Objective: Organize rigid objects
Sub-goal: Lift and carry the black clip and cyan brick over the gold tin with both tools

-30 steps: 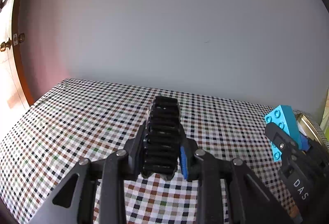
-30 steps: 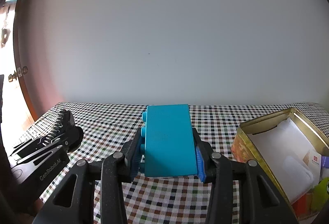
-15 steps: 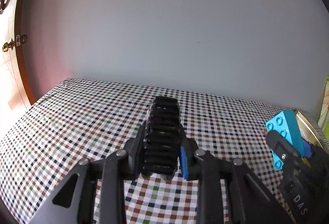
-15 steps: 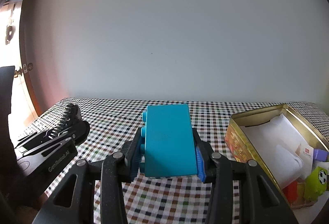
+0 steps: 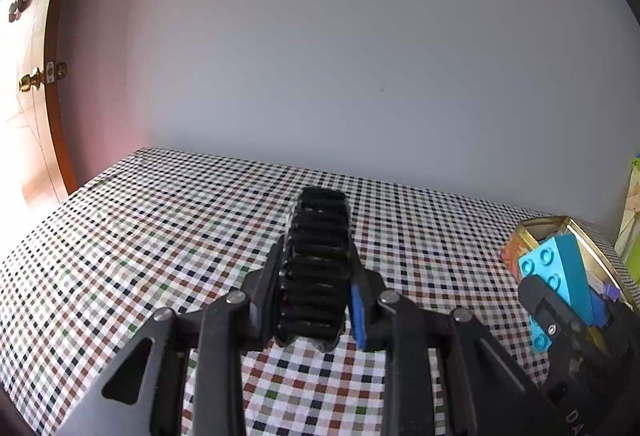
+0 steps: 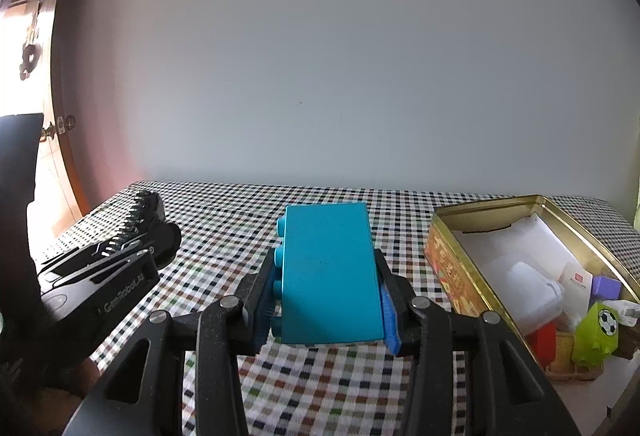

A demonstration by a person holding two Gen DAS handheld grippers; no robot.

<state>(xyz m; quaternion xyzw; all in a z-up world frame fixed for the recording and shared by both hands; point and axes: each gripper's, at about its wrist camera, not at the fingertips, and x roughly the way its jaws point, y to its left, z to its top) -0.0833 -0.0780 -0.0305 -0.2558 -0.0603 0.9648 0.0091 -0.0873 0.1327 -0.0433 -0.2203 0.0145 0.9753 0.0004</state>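
Note:
My left gripper [image 5: 316, 300] is shut on a black ribbed comb-like piece [image 5: 318, 260] and holds it above the checkered tablecloth [image 5: 160, 228]. My right gripper [image 6: 328, 300] is shut on a teal toy brick [image 6: 330, 276], studs facing left, held above the cloth just left of the gold tin box [image 6: 448, 268]. In the left wrist view the teal brick [image 5: 560, 268] and the right gripper [image 5: 568, 320] show at the right, in front of the gold tin [image 5: 532, 228]. In the right wrist view the left gripper [image 6: 116, 268] with the black piece [image 6: 144, 212] shows at the left.
The tin holds a white container [image 6: 528, 288], a red block [image 6: 544, 340], a purple block [image 6: 608, 286], a green football toy [image 6: 596, 332] and a small card [image 6: 576, 276]. A pale wall stands behind the table. A wooden door [image 5: 28, 116] is at the left.
The right gripper with the teal brick has moved right and nearer the tin, whose contents now show more fully. The left gripper keeps its hold, nearly still.

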